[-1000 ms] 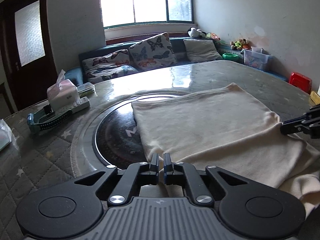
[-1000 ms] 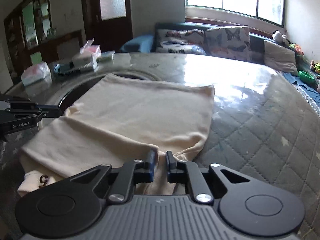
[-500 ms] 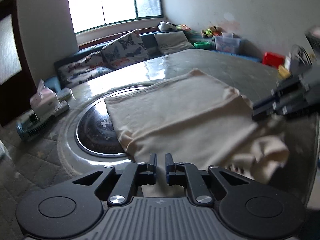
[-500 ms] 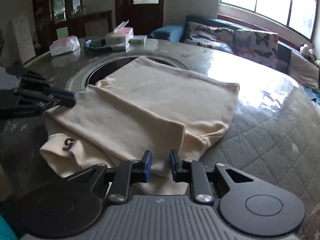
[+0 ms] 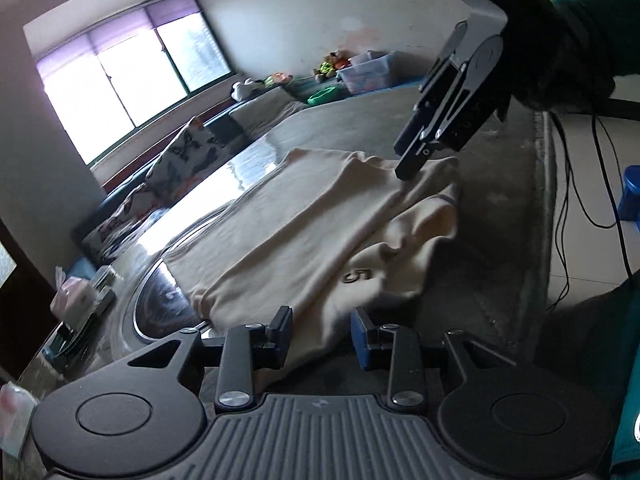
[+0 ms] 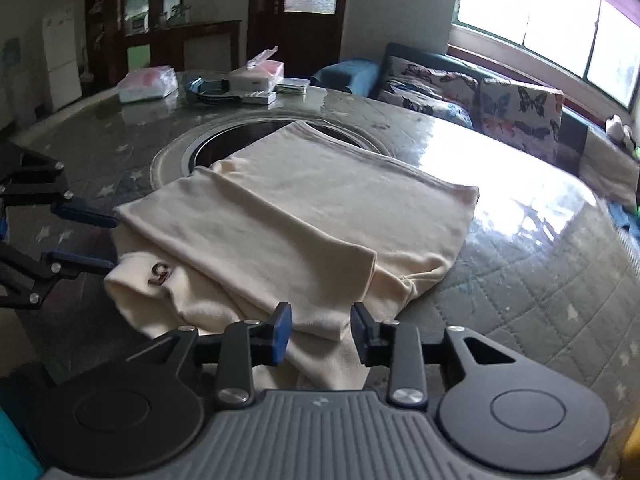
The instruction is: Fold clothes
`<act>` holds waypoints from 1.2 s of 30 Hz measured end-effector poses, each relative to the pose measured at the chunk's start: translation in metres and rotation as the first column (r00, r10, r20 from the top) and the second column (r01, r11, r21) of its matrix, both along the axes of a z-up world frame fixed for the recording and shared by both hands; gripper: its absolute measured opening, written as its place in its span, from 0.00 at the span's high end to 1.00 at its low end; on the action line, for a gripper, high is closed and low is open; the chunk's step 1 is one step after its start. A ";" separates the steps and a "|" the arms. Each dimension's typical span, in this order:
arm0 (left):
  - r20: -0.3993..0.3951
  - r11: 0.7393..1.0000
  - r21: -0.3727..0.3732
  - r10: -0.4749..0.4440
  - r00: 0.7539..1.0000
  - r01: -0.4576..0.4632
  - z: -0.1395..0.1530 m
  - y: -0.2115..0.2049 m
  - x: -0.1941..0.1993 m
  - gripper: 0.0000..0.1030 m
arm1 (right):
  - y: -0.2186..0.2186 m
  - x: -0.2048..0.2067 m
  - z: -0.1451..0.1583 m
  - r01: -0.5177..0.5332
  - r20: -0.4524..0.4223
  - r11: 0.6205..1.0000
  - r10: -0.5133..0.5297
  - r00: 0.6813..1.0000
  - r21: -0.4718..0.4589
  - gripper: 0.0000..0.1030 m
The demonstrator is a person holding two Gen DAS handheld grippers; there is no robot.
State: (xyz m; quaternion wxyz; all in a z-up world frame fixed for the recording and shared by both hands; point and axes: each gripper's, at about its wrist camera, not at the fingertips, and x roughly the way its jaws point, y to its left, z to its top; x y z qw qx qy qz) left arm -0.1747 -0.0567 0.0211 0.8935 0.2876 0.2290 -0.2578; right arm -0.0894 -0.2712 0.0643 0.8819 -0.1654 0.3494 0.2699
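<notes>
A cream garment lies folded on the quilted table top, its upper layer lying over a lower part that bears a brown "5". My left gripper is at the garment's near edge with its jaws opening; a fold of cloth lies loose between the pads. In the right wrist view that left gripper shows at the garment's left edge, fingers apart. My right gripper is also opening, with the garment's near corner lying slack between its fingers. From the left wrist view, the right gripper hovers at the far corner.
A dark round inset sits in the table under the garment's far end. Tissue packs, a box and a remote crowd the far rim. A sofa with butterfly cushions lies beyond. Cables trail over the floor past the table edge.
Both grippers' jaws went from shut to apart, letting the cloth go slack. The left gripper swung round and rolled, so the view now tilts and the "5" part shows.
</notes>
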 end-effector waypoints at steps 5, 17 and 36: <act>0.007 1.000 -0.003 -0.020 1.000 0.020 -0.005 -0.004 0.002 0.67 | -0.003 -0.015 0.005 -0.027 0.016 0.999 0.027 1.000 -0.038 0.63; -0.015 0.986 -0.160 0.033 0.999 -0.035 0.014 0.006 0.023 1.00 | 0.001 -0.046 0.003 -0.157 0.047 0.978 0.165 0.985 -0.141 0.48; -0.061 0.996 -0.034 -0.083 0.995 0.081 0.008 0.018 0.010 0.75 | 0.010 -0.043 -0.009 -0.267 0.021 0.950 0.274 0.961 -0.161 0.42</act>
